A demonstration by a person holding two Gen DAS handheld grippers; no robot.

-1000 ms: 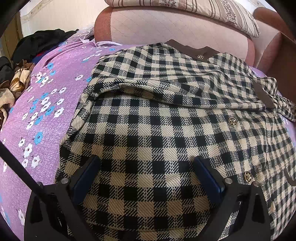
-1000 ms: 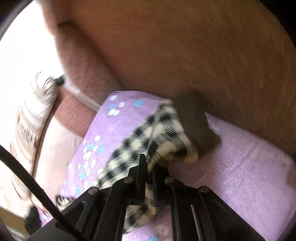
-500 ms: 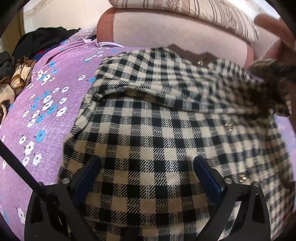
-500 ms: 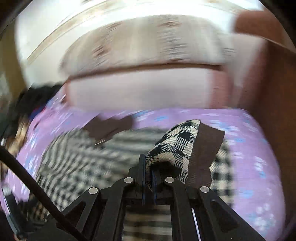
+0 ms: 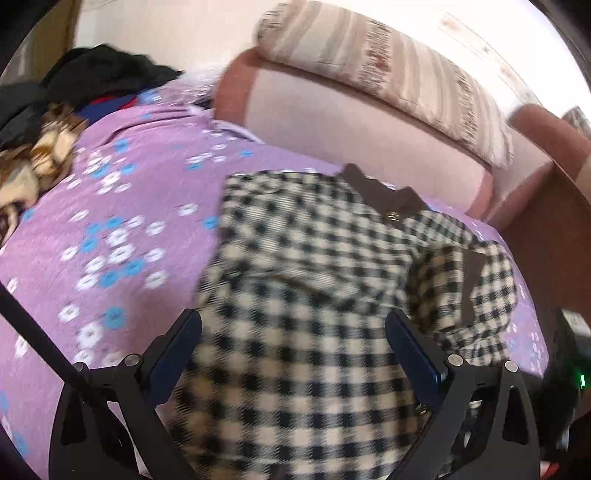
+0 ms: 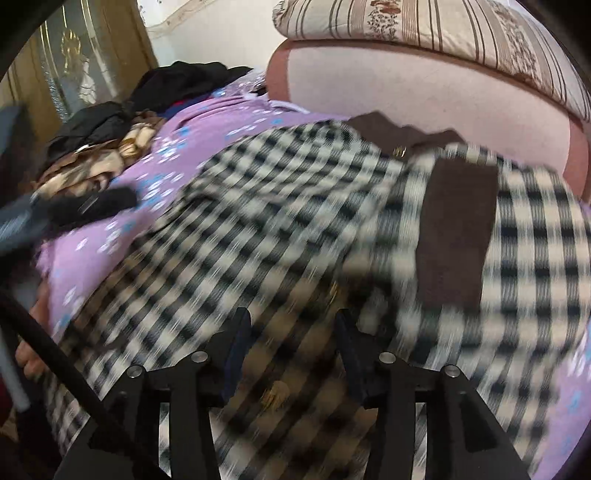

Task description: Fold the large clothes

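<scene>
It was a bedroom in a home. A bed wore a purple sheet (image 5: 122,206) printed with small blue and white flowers, backed by a padded pink headboard (image 6: 424,96) with a striped pillow (image 6: 436,26) resting on top. Loose clothes lay heaped (image 6: 110,147) at the far side, and a glazed wooden door (image 6: 74,66) stood beyond.

A black-and-cream checked woollen jacket (image 5: 306,280) with brown collar and gold buttons lies spread flat, just beyond and beneath both grippers' fingers, its brown-cuffed sleeve (image 6: 454,236) folded across the front.
</scene>
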